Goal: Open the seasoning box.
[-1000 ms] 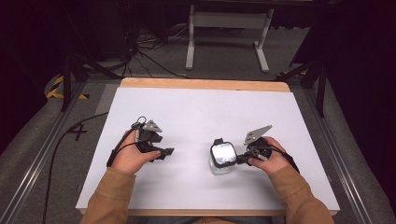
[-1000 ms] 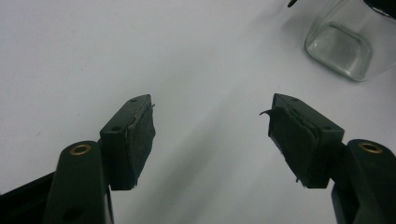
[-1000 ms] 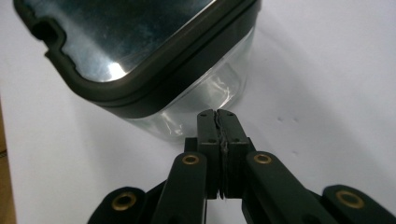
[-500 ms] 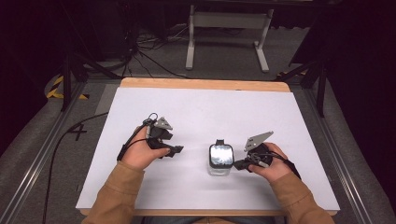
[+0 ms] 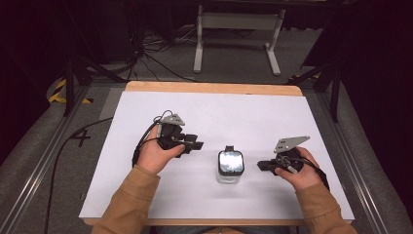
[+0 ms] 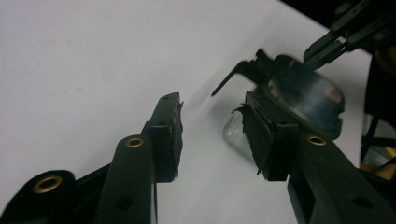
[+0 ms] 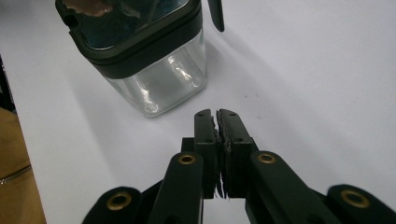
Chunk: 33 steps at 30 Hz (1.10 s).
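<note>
A clear square glass jar (image 5: pixel 230 165) with a black lid and a black clip stands on the white table, between my two grippers. My left gripper (image 5: pixel 195 144) is a short way to its left and points at it. Its jaws are apart, have just been closing, and hold nothing. In the left gripper view the jar (image 6: pixel 299 93) lies beyond the left gripper (image 6: pixel 212 121), off its right jaw. My right gripper (image 5: pixel 260 165) sits just right of the jar, shut, with its pads together on nothing. The right gripper view has the jar (image 7: pixel 144 51) ahead and left of the right gripper (image 7: pixel 217 116).
The white table top (image 5: pixel 214 112) has a wooden far edge (image 5: pixel 214 87). A black cable (image 5: pixel 58 161) runs over the grey floor on the left. A metal stand (image 5: pixel 236 34) is beyond the table. Free white surface lies all around the jar.
The right gripper has drawn back to the right, away from the jar. The left hand has moved right, toward the jar, and its jaws have narrowed. The jar stays where it was.
</note>
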Tool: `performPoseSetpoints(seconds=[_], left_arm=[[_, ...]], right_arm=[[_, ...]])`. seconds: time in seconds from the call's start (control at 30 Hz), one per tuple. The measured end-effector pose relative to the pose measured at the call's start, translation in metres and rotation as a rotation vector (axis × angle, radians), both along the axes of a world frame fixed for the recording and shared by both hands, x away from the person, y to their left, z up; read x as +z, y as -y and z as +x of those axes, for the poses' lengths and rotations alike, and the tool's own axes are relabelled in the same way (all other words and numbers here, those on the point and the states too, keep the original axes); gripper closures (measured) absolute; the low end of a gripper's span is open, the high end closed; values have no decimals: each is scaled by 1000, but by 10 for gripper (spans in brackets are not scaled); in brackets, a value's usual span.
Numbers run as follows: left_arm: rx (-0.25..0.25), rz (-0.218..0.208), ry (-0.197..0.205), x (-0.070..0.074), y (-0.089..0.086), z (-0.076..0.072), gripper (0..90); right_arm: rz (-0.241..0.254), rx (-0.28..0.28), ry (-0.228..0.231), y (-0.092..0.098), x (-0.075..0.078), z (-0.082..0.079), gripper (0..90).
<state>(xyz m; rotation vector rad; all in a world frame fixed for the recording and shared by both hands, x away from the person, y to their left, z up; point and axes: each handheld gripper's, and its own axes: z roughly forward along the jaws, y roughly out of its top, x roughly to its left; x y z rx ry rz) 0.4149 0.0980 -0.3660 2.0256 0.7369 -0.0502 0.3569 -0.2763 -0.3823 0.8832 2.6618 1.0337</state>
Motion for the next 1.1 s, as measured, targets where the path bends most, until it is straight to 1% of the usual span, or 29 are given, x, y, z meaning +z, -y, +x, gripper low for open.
performPoseSetpoints(seconds=[0.07,0.1,0.13,0.17,0.2,0.23,0.27,0.3,0.33,0.37,0.4,0.47,0.5,0.53,0.57,0.63,0.67,0.7,0.73,0.77,0.8,0.83,0.9,0.93,0.97,1.0,1.07,1.1], left_arm=[[-10,1,0,1,3,-1,578],[-23,4,24,2,5,0,582],[-23,-3,49,3,8,-1,586],[-23,-3,49,3,8,-1,590],[-34,-12,75,5,10,-1,598],[-44,-27,110,9,15,-2,612],[-54,-38,126,11,19,-2,618],[-60,-39,135,12,21,-2,625],[-66,-55,142,12,25,-2,633],[-66,-55,142,12,25,-2,633],[-78,-58,150,12,32,-1,633],[-87,-55,147,12,36,1,644],[-90,-67,141,10,38,1,653],[-97,-70,145,10,41,3,665],[-104,-72,140,9,44,4,684],[-115,-100,118,8,51,7,710],[-124,-106,110,7,54,9,734],[-124,-106,110,7,54,9,750],[-135,-106,102,4,60,12,762],[-135,-106,102,4,60,12,770],[-141,-105,93,3,64,13,770],[-153,-94,87,-1,70,16,767],[-154,-84,84,-6,76,18,763],[-154,-67,80,-7,77,18,763],[-154,-67,80,-7,77,18,766],[-158,-55,77,-10,82,20,778],[-167,-64,61,-13,84,22,798],[-167,-64,61,-13,84,22,806]], right_arm=[[1,-11,4,3,-1,-1,868],[2,-18,1,4,-1,-2,867],[6,-22,3,4,-1,-3,866],[6,-22,3,4,-1,-3,866],[11,-26,5,4,0,-5,864],[11,-28,9,5,-1,-6,864],[11,-30,10,5,-1,-7,863],[15,-35,9,6,-3,-8,864],[16,-37,3,6,-3,-9,864],[13,-41,4,7,-6,-10,863],[10,-48,-2,7,-8,-10,861],[9,-54,-2,7,-10,-11,860],[9,-54,-2,7,-11,-11,860],[10,-56,-4,7,-11,-12,861],[12,-58,-3,7,-12,-12,860],[15,-59,-4,7,-13,-14,860],[15,-61,-7,7,-15,-15,860],[15,-61,-7,7,-15,-15,860],[13,-66,-13,8,-16,-17,860],[12,-64,-8,9,-17,-18,859],[12,-64,-8,9,-17,-18,859],[14,-69,-11,10,-18,-20,858],[12,-77,-15,12,-18,-22,859],[13,-78,-11,13,-19,-23,859],[13,-81,-15,13,-19,-24,859],[11,-80,-13,13,-19,-25,859],[11,-84,-18,14,-20,-26,858],[11,-84,-18,14,-20,-26,858]])
